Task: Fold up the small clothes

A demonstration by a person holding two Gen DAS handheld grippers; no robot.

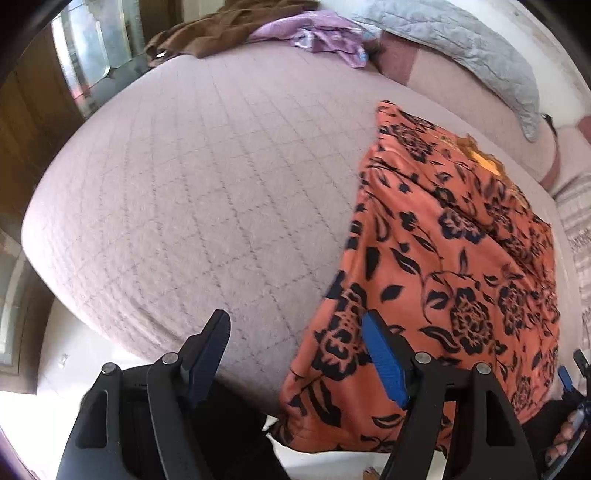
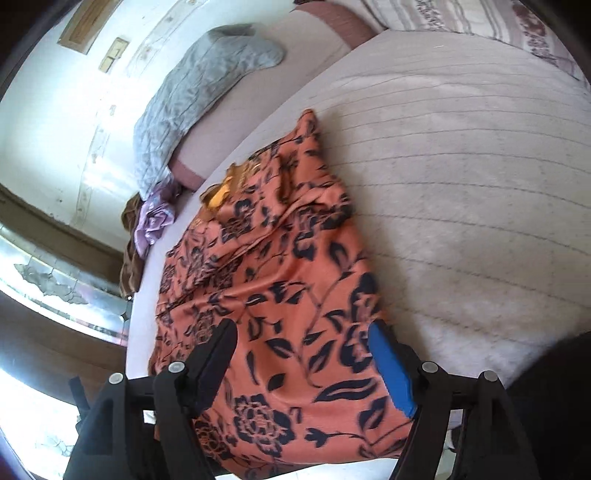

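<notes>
Orange floral garment (image 1: 454,266) is lying along the near edge of the bed (image 1: 192,192), with its bottom hem hanging a little over the side. Left gripper (image 1: 295,354) is hovering with jaws spread wide and nothing in them, one finger over the quilt and the other over the cloth. Right gripper (image 2: 303,362) is wide open too, above the garment but not pinching it, and other clothes (image 1: 310,33) sit piled at the far edge.

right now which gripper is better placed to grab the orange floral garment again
Right, probably. The right gripper hangs open directly over the orange floral garment; the left gripper is open mostly over bare bedspread.
</notes>
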